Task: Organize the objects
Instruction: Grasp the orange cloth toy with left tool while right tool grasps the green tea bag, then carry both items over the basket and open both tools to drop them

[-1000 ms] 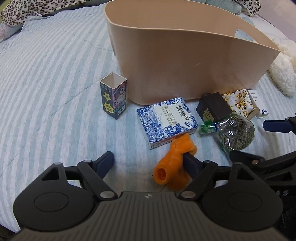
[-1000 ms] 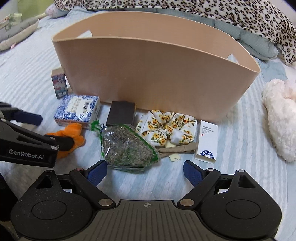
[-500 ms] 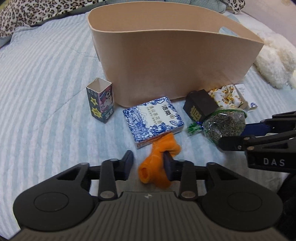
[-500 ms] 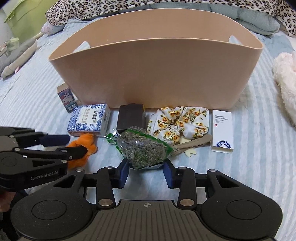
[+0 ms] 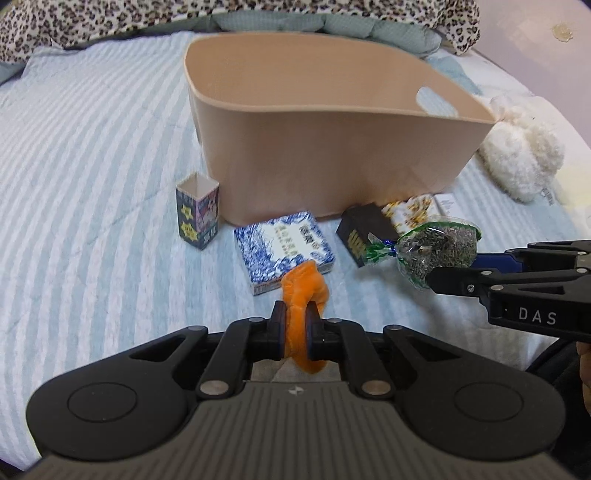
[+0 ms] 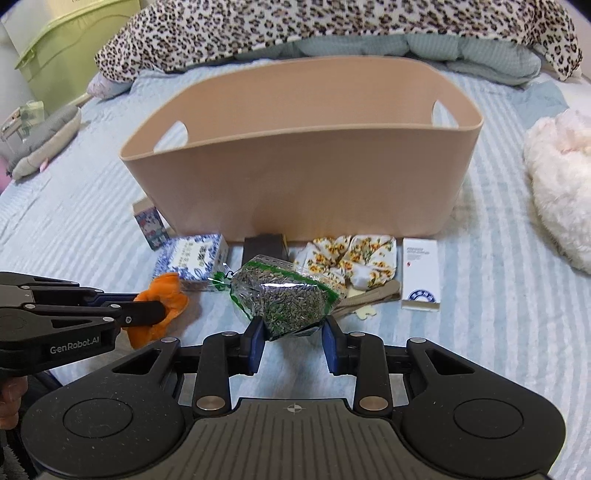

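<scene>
A large beige basket (image 5: 332, 158) (image 6: 303, 184) stands on the striped bed, and the small items lie along its near wall. My left gripper (image 5: 295, 317) (image 6: 155, 314) is shut on a soft orange plush piece (image 5: 304, 284) (image 6: 162, 291), which is raised a little off the bed. My right gripper (image 6: 295, 332) (image 5: 454, 267) has a clear bag of dried green herbs (image 6: 291, 299) (image 5: 439, 247) between its pads. Its jaws are still closing on the bag, which hangs clear of the bed.
Below the basket lie a blue-and-white box (image 5: 284, 243), an open small carton (image 5: 197, 212), a black box (image 5: 364, 229), floral fabric (image 6: 354, 258) and a white box (image 6: 421, 273). A white fluffy toy (image 5: 517, 155) lies to the right. Leopard bedding (image 6: 295, 26) is behind.
Both grippers went from wide open to closed, the left on the orange plush piece and the right on the herb bag. Both then rose, lifting the items off the bed.
</scene>
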`<action>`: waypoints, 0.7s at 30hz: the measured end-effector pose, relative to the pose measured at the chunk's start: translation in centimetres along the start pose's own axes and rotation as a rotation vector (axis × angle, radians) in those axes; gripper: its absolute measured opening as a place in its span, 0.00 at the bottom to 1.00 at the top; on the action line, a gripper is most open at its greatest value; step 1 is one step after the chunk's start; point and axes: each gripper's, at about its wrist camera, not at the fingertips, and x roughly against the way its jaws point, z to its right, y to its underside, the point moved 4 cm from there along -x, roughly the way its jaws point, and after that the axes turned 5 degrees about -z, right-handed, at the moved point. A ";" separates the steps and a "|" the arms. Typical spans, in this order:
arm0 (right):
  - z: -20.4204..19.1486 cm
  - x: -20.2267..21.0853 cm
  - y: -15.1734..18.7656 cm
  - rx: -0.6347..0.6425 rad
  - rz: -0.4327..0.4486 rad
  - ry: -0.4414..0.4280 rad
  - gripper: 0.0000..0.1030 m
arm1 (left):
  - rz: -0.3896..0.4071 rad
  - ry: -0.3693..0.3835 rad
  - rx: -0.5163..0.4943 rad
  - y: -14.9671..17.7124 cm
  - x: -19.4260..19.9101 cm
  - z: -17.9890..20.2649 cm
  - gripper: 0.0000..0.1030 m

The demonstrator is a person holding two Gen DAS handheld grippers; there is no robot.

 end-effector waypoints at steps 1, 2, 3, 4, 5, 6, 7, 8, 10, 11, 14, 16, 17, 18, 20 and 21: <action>-0.1 0.2 -0.1 -0.002 0.009 0.001 0.29 | 0.008 -0.001 0.003 -0.1 0.4 0.0 0.11; 0.0 0.6 -0.2 -0.005 0.017 0.000 0.30 | 0.016 -0.004 0.007 -0.1 0.9 0.1 0.11; 0.0 1.0 -0.3 -0.009 0.027 -0.001 0.30 | 0.025 -0.006 0.011 -0.2 1.4 0.1 0.11; 0.1 1.4 -0.5 -0.011 0.038 -0.001 0.30 | 0.034 -0.006 0.016 -0.3 2.0 0.0 0.11; 0.2 1.9 -0.7 -0.014 0.051 0.000 0.30 | 0.048 -0.006 0.021 -0.4 2.6 0.0 0.11; 0.3 2.3 -0.8 -0.017 0.062 0.000 0.30 | 0.061 -0.005 0.026 -0.5 3.2 -0.1 0.11; 0.3 2.8 -1.1 -0.020 0.075 0.000 0.30 | 0.075 -0.004 0.029 -0.8 3.8 -0.1 0.11; 0.4 3.1 -1.3 -0.023 0.088 0.000 0.29 | 0.091 -0.006 0.029 -1.0 4.5 -0.1 0.11; 0.5 3.8 -2.0 -0.026 0.114 0.001 0.30 | 0.125 -0.009 0.028 -1.6 5.7 -0.1 0.11; 0.6 4.2 -2.3 -0.026 0.128 0.003 0.30 | 0.144 -0.012 0.028 -2.1 6.3 -0.2 0.11; 0.8 5.1 -3.5 -0.027 0.170 0.010 0.30 | 0.200 -0.016 0.033 -3.6 7.9 -0.5 0.11; 1.1 5.5 -4.4 -0.031 0.196 0.014 0.30 | 0.233 -0.020 0.029 -4.7 8.7 -0.6 0.11; 1.2 5.7 -4.9 -0.031 0.207 0.017 0.30 | 0.247 -0.021 0.024 -5.2 9.0 -0.6 0.11; 1.4 5.9 -5.4 -0.033 0.218 0.021 0.30 | 0.259 -0.023 0.018 -5.8 9.2 -0.6 0.11; 1.9 6.2 -6.5 -0.042 0.239 0.022 0.30 | 0.274 -0.033 0.003 -7.1 9.3 -0.4 0.11; 2.1 6.1 -7.0 -0.050 0.247 0.016 0.30 | 0.280 -0.041 -0.005 -7.6 9.2 -0.3 0.11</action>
